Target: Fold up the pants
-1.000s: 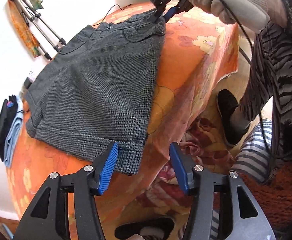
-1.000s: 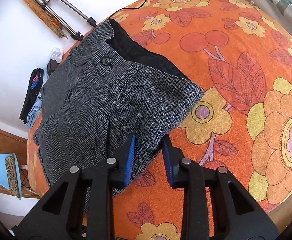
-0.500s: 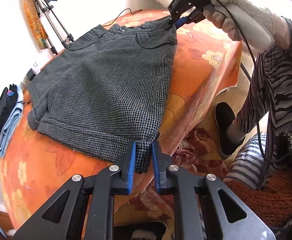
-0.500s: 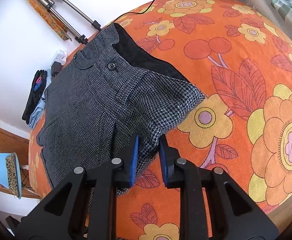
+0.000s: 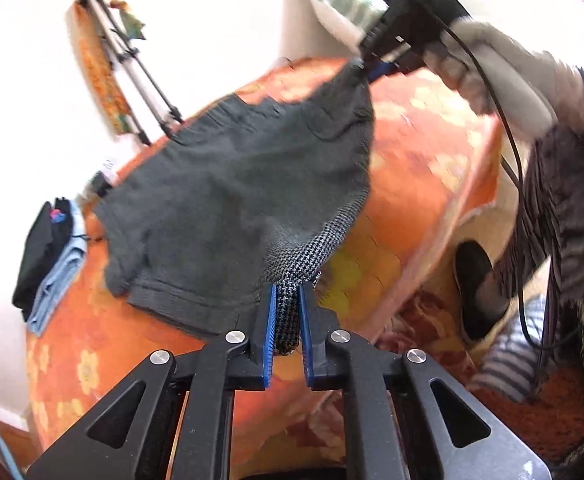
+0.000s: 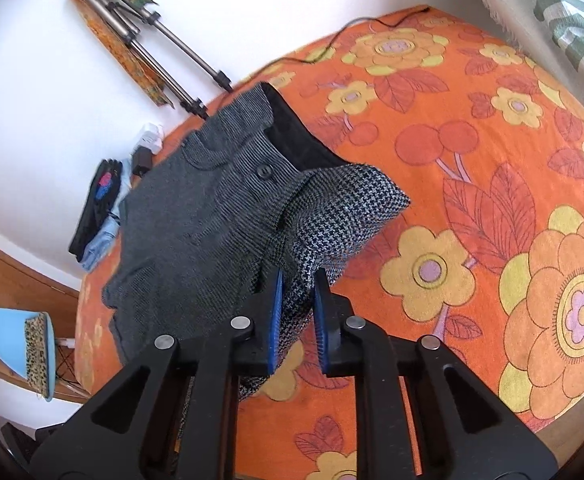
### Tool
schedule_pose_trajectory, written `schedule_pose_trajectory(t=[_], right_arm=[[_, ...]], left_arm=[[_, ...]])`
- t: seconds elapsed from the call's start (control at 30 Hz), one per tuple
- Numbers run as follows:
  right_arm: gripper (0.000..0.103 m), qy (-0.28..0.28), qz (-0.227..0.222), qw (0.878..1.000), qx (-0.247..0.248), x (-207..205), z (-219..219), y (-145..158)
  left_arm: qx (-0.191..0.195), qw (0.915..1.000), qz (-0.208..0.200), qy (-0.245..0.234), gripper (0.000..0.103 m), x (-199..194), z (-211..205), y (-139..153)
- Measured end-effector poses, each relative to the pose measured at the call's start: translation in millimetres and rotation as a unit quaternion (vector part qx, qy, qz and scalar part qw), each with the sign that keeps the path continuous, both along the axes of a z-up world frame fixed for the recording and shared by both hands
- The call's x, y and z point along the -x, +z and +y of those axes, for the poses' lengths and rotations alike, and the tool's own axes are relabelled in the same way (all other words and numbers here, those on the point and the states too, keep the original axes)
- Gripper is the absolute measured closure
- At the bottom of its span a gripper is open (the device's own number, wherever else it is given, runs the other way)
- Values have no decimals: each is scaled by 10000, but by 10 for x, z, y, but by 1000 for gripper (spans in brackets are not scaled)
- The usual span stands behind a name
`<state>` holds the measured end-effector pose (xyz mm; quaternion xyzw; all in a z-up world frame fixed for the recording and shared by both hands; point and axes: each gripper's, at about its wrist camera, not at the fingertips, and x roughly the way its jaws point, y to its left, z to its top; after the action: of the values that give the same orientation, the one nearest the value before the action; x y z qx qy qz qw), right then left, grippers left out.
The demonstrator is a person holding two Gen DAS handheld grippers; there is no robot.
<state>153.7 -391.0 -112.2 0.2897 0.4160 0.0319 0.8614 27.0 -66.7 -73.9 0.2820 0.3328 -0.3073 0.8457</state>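
Grey houndstooth short pants (image 5: 232,184) lie on an orange flowered cover (image 5: 412,184); their near edge is lifted off it. My left gripper (image 5: 286,292) is shut on the near hem corner, with cloth bunched between the blue pads. In the right wrist view the pants (image 6: 196,220) show a button and a dark lining at the waist. My right gripper (image 6: 297,276) is closing on the waistband corner, which is pinched between its pads and folded up. The left wrist view shows that gripper (image 5: 372,70) at the pants' far corner, held by a gloved hand (image 5: 492,56).
A tripod (image 6: 152,44) leans on the white wall. Folded dark and blue clothes (image 6: 100,208) lie at the cover's far edge beside a charger. A black cable (image 6: 332,40) crosses the cover. The person's leg and dark shoe (image 5: 472,280) stand right of the cover's edge.
Both grippers closed on the pants, the left on the hem corner, the right on the waistband corner. Both then rose, lifting the near edge off the cover.
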Motion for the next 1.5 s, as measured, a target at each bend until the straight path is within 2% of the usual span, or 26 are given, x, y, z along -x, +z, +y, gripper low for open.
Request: schedule_pose_trajectory(t=[0.27,0.43,0.8,1.0,1.23,1.5], right_arm=[[90,-159,-521,9981,-284,-176,9,413],[90,-138,-738,9970,-183,-389,138,682],[90,-117,-577,9983,11,-1209,365,915],[90,-112,-367,9991,179,-1768,473,882],[90,-99,-49,9988,470,-2338,575,682],[90,4,367,9947,964,-2832,745,320]], left_arm=[[321,9974,-484,415,93,-448,183,430],[493,9942,-670,686,93,-807,339,622],[642,9905,-652,1030,93,-1624,570,675],[695,9899,-427,1163,93,-2183,642,611],[641,9900,-127,1250,93,-2776,637,444],[493,9888,409,1350,93,-3266,654,-23]])
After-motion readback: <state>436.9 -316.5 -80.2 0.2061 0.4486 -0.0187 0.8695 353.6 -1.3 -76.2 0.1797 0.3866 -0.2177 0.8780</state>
